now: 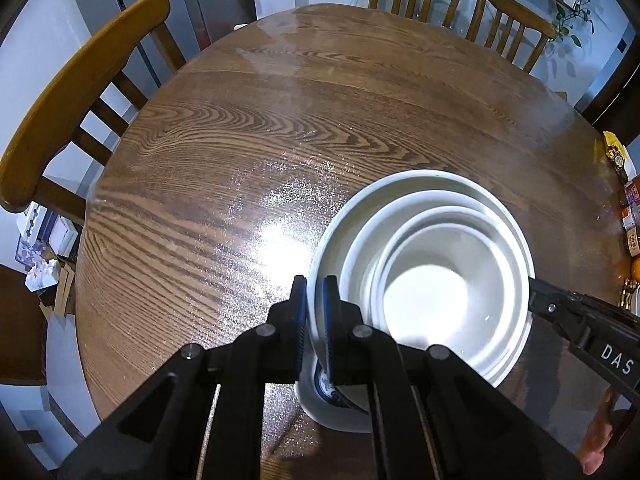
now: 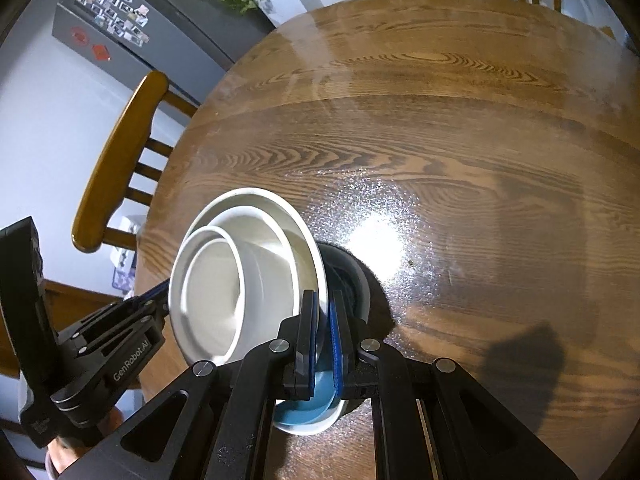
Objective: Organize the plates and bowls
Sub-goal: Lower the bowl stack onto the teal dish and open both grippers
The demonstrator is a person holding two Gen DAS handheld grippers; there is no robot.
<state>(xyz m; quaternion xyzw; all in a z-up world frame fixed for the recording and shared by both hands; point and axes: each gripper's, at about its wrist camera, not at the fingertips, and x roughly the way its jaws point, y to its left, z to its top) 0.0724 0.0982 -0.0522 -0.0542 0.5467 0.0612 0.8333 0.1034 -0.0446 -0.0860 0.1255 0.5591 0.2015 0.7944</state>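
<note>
A stack of nested white bowls sits low over the round wooden table, smaller ones inside the largest. My left gripper is shut on the near-left rim of the outermost bowl. My right gripper is shut on the opposite rim of the same bowl. Each gripper shows in the other's view: the right gripper at the stack's right side, the left gripper at its left. A blue-and-white dish shows under the stack; whether they touch is hidden.
Wooden chairs stand around the table: one chair at the left, two more chairs at the far side. Jars and packets crowd the table's right edge. A dark round shape lies behind the stack. A hand holds the right gripper.
</note>
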